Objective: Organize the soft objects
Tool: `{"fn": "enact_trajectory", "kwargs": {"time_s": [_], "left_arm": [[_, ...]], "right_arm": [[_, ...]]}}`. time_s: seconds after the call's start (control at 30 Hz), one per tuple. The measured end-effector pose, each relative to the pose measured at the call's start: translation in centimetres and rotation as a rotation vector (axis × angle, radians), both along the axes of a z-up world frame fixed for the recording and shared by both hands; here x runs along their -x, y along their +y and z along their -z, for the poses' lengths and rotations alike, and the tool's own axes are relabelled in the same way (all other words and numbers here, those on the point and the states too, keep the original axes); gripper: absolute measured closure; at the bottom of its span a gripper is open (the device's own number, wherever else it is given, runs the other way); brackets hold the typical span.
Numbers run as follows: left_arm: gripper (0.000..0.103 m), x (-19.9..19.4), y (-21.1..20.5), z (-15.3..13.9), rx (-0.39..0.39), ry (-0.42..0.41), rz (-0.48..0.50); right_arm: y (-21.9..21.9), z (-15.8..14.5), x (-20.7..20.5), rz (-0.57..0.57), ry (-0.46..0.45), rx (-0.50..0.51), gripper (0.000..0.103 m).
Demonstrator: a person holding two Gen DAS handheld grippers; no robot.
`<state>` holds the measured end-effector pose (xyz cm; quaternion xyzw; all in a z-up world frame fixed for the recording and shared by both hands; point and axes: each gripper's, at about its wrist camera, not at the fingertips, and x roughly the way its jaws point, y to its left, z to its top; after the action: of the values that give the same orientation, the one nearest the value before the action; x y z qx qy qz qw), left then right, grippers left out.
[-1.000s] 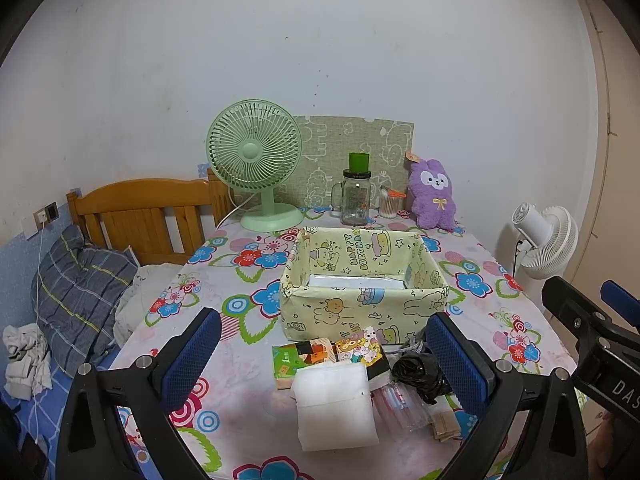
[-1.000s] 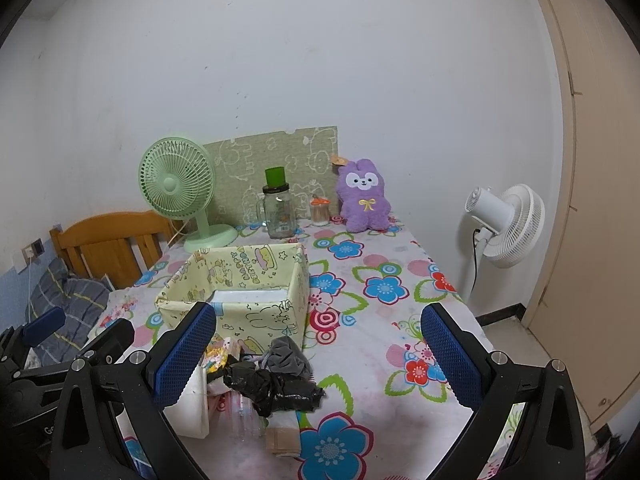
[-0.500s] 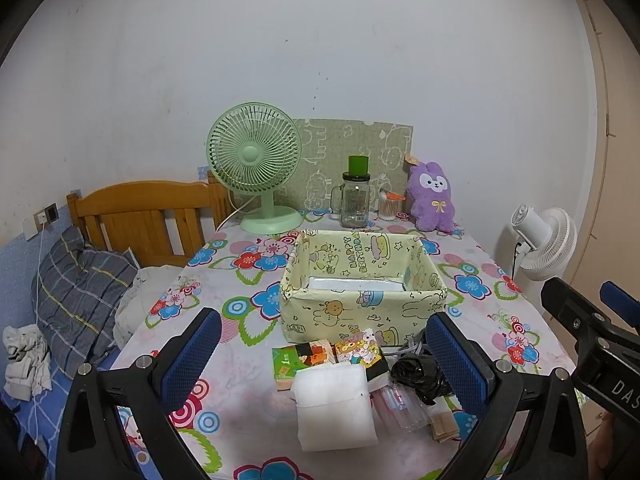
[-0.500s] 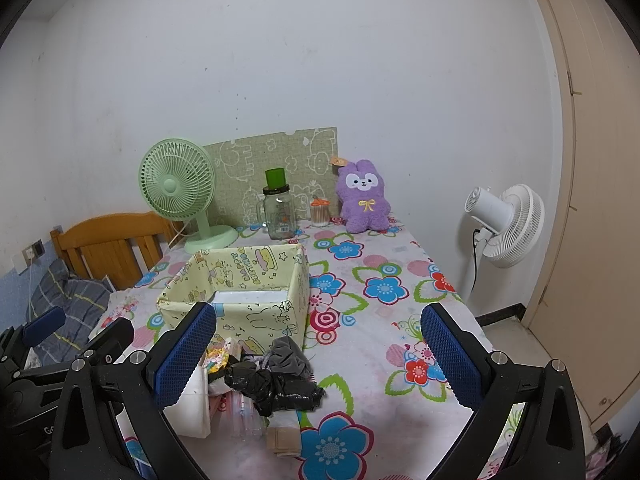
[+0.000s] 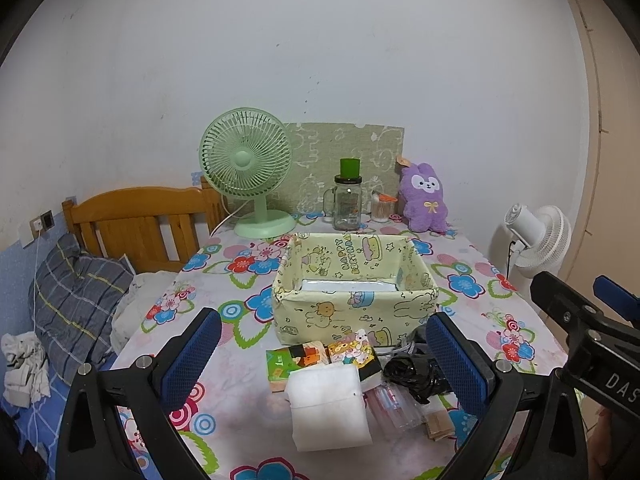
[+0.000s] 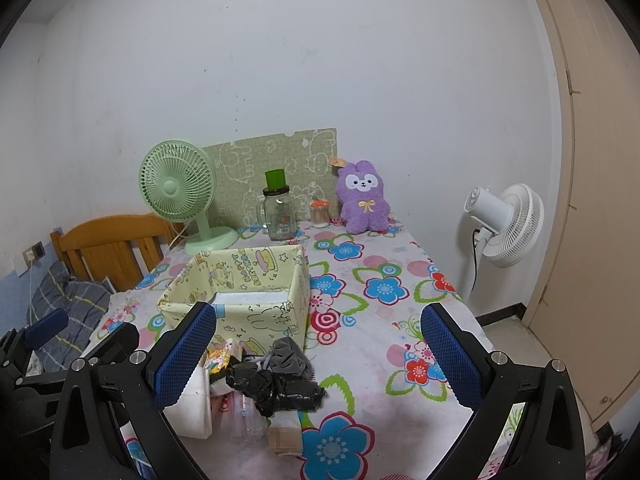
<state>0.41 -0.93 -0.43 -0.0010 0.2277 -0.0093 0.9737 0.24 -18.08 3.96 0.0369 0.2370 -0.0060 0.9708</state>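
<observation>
A yellow cartoon-print fabric box [image 5: 352, 304] stands mid-table; it also shows in the right wrist view [image 6: 256, 312]. In front of it lies a pile: a white soft pack [image 5: 328, 408], small tissue packs [image 5: 320, 356], a black plastic bag [image 5: 416, 372] and a grey pouch [image 6: 290, 358]. My left gripper [image 5: 320, 364] is open and empty, held above the pile. My right gripper [image 6: 316, 356] is open and empty, to the right of the pile; the black bag [image 6: 276, 390] lies between its fingers in view.
At the table's back stand a green fan [image 5: 250, 172], a glass jar with green cap [image 5: 348, 200], a small container [image 5: 382, 208] and a purple plush bunny [image 5: 424, 200]. A white floor fan [image 6: 504, 224] stands right. A wooden headboard [image 5: 136, 224] and bedding are left.
Both views have shifted very slightly; nothing on the table has moved and both grippers stay open.
</observation>
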Motion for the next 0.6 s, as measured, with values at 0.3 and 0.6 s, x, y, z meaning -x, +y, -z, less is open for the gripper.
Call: {"fn": "enact_trajectory", "kwargs": {"time_s": [0.3,0.6], "left_arm": [[0.0,-0.2,0.1,0.2,0.015,0.006,0.001],[0.004,-0.9,0.4,1.1,0.042,0.036,0.006]], "right_arm": [[0.1,0.0,-0.1,-0.001,0.003,-0.007,0.0],[0.3,0.5,-0.7,-0.012,0.016,-0.016,0.0]]}}
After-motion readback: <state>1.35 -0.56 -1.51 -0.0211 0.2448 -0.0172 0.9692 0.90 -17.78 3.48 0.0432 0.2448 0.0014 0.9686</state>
